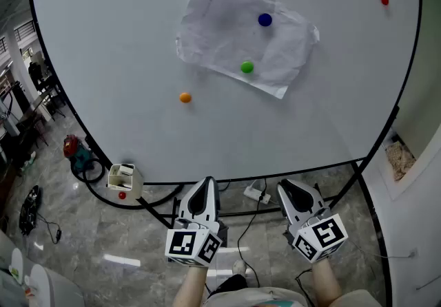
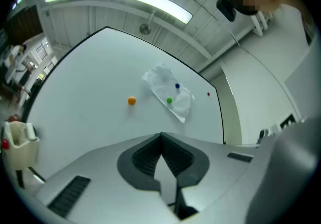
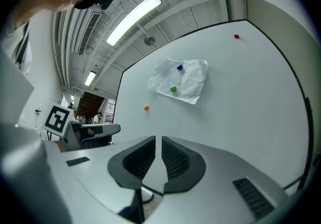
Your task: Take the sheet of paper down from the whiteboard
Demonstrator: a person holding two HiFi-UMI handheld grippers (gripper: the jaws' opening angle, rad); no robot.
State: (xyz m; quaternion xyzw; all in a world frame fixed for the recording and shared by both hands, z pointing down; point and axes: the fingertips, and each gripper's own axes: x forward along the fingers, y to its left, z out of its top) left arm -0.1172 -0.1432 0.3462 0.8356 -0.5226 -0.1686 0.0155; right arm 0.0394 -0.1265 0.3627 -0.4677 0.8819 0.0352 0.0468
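A crumpled white sheet of paper (image 1: 241,37) hangs tilted on the whiteboard (image 1: 124,37), pinned by a blue magnet (image 1: 264,20) and a green magnet (image 1: 247,67). The paper also shows in the left gripper view (image 2: 168,92) and in the right gripper view (image 3: 180,80). My left gripper (image 1: 204,193) and right gripper (image 1: 292,195) are held side by side below the board's lower edge, well short of the paper. Both are shut with nothing between their jaws.
A loose orange magnet (image 1: 185,98) sits left of the paper, and a red magnet (image 1: 384,0) sits near the board's right edge. A white holder (image 1: 125,178) hangs at the board's lower left corner. Cables and a power strip (image 1: 256,194) lie on the floor below.
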